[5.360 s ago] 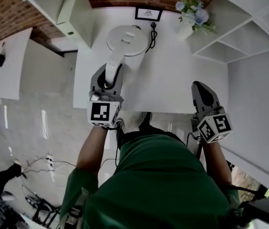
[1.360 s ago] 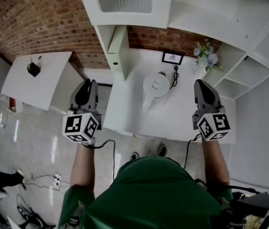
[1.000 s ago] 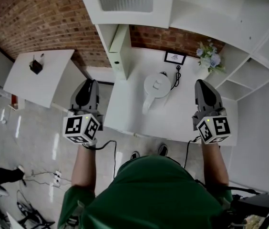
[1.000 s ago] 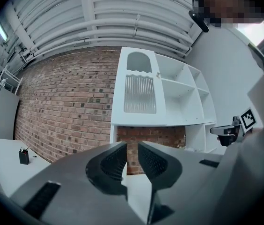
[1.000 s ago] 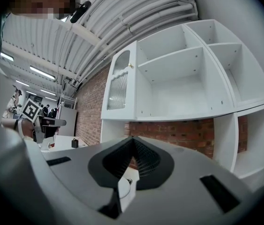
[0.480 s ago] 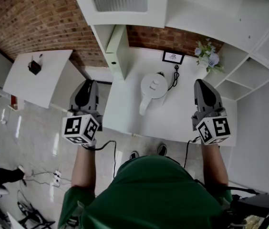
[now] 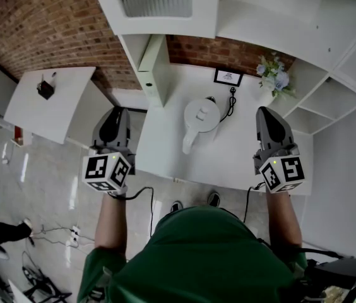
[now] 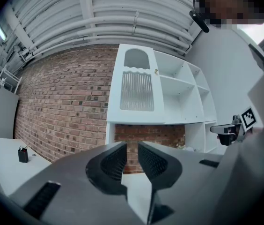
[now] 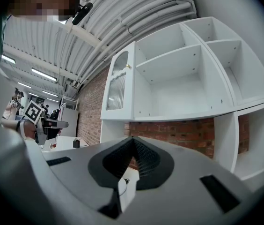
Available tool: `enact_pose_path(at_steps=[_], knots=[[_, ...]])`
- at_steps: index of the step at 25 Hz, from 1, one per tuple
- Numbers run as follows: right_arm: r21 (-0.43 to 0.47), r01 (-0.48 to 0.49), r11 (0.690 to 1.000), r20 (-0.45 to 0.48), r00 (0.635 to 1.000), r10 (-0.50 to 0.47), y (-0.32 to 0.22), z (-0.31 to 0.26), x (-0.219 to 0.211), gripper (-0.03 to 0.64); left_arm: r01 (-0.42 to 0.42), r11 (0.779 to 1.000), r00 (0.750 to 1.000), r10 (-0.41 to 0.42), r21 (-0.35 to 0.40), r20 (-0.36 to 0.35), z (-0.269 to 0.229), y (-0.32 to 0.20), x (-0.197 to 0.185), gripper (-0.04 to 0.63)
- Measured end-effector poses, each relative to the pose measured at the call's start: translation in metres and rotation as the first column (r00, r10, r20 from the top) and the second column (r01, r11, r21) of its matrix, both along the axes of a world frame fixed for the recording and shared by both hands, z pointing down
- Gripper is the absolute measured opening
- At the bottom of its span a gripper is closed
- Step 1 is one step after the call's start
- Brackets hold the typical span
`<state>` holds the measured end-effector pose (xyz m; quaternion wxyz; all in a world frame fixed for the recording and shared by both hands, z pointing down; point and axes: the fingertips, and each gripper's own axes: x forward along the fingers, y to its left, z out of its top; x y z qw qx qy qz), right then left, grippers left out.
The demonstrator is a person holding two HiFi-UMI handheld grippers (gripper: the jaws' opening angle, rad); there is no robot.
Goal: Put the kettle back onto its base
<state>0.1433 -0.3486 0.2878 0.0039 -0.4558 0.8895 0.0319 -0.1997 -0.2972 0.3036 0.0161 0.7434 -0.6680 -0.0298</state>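
White table bears kettle; left tongs, right tongs closed, empty.

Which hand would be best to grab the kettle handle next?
Probably left. The kettle has its handle sticking out toward the left gripper, while the right gripper faces its handle-less side. Both are shut and empty.

a home-style corner staged inside an industrial hall or lab. a white table stands against a brick wall, with a kettle on it and a small framed picture and a vase of flowers along its far edge, under a white shelf unit. overhead are a ribbed metal ceiling with pipes and strip lights, and loose cables trail over the glossy floor.
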Motion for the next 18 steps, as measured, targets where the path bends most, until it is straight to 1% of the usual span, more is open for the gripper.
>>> enact_pose_path(at_steps=[8, 18], knots=[[-0.006, 0.009, 1.000, 0.005, 1.000, -0.009, -0.006, 0.002, 0.013, 0.012, 0.008, 1.000, 1.000, -0.008, -0.005, 0.004, 0.000, -0.003, 0.014, 0.086], [-0.018, 0.036, 0.999, 0.009, 0.999, -0.036, -0.019, 0.009, 0.039, 0.012, 0.024, 1.000, 1.000, -0.024, -0.010, 0.010, 0.002, -0.012, 0.044, 0.086]])
